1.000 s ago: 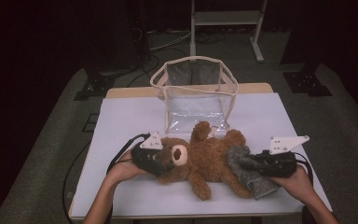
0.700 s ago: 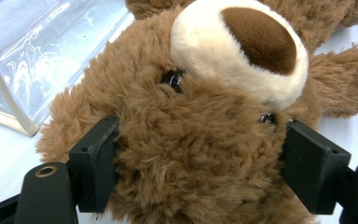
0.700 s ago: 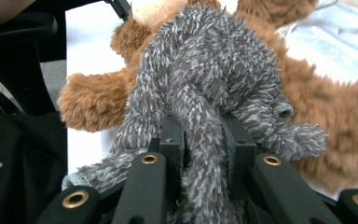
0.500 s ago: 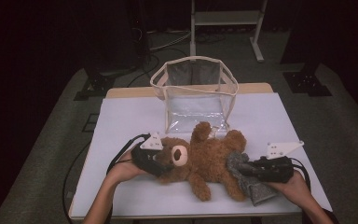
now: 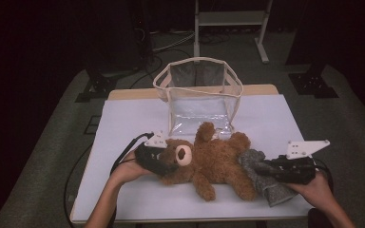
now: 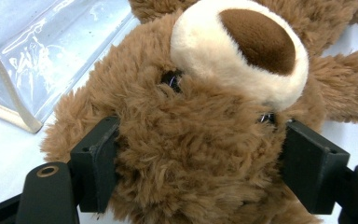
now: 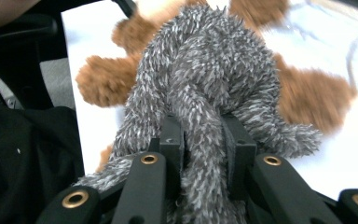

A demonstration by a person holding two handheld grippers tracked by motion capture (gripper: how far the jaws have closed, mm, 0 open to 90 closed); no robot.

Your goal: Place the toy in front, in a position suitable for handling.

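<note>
A brown teddy bear [image 5: 209,161] lies on its back across the near half of a white table [image 5: 123,118], with its head toward the left and its legs toward the right. Its cream muzzle with a dark brown nose faces up.

At the left, a person's left hand [image 5: 126,172] holds the left gripper [image 5: 164,164] against the bear's head. In the left gripper view its two black jaws stand wide apart, one pressed into the fur on each side of the head [image 6: 186,140], just below the muzzle, so the head is clamped between them.

At the right, the person's right hand [image 5: 316,187] holds the right gripper [image 5: 266,168] near the bear's legs. In the right gripper view its jaws are nearly closed, pinching a fold of fuzzy grey cloth [image 7: 205,93] that bunches up in front of them. From the high view this grey cloth [image 5: 266,178] lies over the bear's near leg and touches the table at the near right.

Behind the bear, just beyond its raised arm, stands an open, clear plastic bag [image 5: 199,97] with cream trim. Black cables [image 5: 123,152] trail from the left gripper toward the near left edge.
</note>
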